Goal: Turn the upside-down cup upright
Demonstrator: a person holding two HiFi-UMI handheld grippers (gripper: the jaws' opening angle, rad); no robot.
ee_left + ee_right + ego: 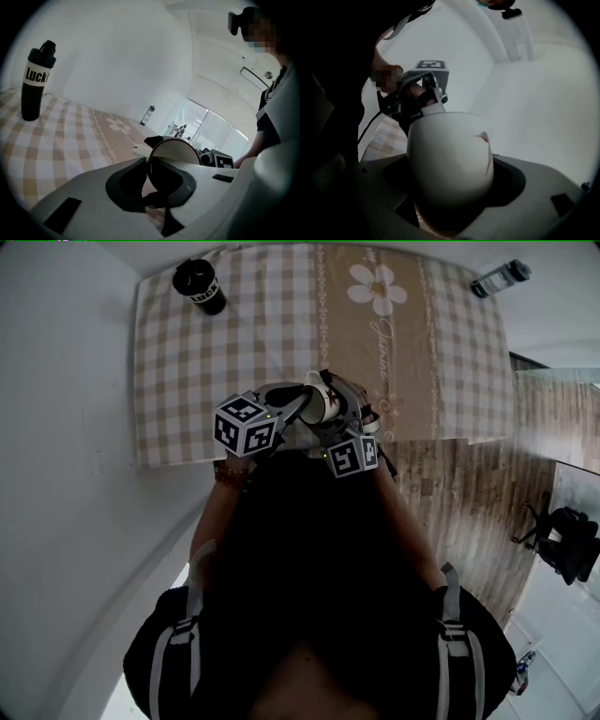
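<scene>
Head view looks steeply down on the tabletop (187,362); each gripper view looks close along its own jaws, facing the other across the shared cup (316,401).

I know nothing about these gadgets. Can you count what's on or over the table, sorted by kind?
Cups: 1, the white cup, held by both tools.
Bottles: 2, the black bottle and the small bottle at the far corner.
Tools: 2, the left tool and the right tool.
Cloths: 1, the checked cloth.
Total: 6
</scene>
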